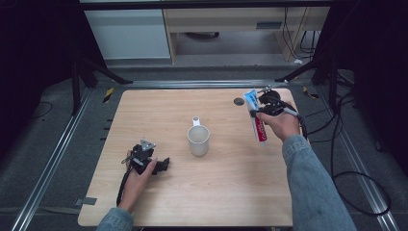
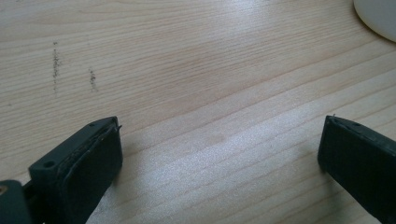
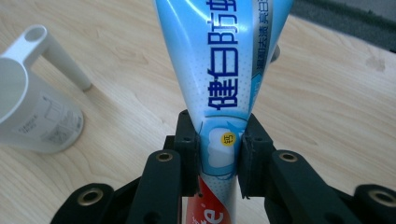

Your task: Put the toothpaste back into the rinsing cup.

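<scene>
- My right tool (image 1: pixel 262 109) clamps a blue, white & red toothpaste tube (image 1: pixel 255 118) mid-body, lifted off the light wooden counter (image 1: pixel 216 192), near its far right corner.
- White plastic cup w/ handle (image 1: pixel 198 139) stands at counter centre, well apart from the tube.
- Left tool (image 1: pixel 163 165) rests on the counter, jaws wide, nothing between.

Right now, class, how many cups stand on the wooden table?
1. A single white plastic cup with a handle stands upright near the middle of the light wooden table, between the two hands. It also shows at the left in the right gripper view.
</scene>
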`<action>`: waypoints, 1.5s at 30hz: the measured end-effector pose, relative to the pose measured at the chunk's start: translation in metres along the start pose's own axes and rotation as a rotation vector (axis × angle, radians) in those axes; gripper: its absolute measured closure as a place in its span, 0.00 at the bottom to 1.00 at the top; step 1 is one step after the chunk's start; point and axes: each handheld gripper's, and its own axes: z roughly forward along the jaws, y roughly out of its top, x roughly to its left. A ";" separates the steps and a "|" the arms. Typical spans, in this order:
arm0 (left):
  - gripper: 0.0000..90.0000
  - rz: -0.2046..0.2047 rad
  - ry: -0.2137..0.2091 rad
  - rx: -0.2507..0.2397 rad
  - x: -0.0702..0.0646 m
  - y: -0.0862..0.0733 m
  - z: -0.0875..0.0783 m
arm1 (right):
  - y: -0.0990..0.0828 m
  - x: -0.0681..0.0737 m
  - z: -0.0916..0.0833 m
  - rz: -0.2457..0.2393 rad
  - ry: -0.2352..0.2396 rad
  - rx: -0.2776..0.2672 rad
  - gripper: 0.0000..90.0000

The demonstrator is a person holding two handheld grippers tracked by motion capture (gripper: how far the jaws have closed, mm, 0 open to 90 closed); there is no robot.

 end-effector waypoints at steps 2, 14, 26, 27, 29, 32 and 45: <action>0.00 0.000 0.000 0.000 0.000 0.000 0.000 | 0.000 0.002 0.002 -0.005 -0.001 -0.031 0.81; 0.00 0.003 0.000 0.002 0.000 0.000 0.000 | 0.001 0.016 0.008 0.020 0.011 -0.197 0.81; 0.00 0.003 0.000 0.002 0.000 0.000 0.000 | -0.001 0.026 0.008 0.038 -0.016 -0.317 0.81; 0.00 0.003 0.000 0.002 0.000 0.000 0.000 | -0.002 0.026 0.009 0.035 -0.013 -0.328 0.81; 0.00 0.003 0.000 0.002 0.000 0.000 0.000 | -0.002 0.027 0.009 0.037 -0.012 -0.333 0.81; 0.00 0.003 0.000 0.002 0.000 0.000 0.000 | -0.006 0.028 0.011 0.046 -0.018 -0.364 0.81; 0.00 0.003 0.000 0.002 0.000 0.000 0.000 | -0.005 0.037 0.013 0.044 -0.035 -0.456 0.81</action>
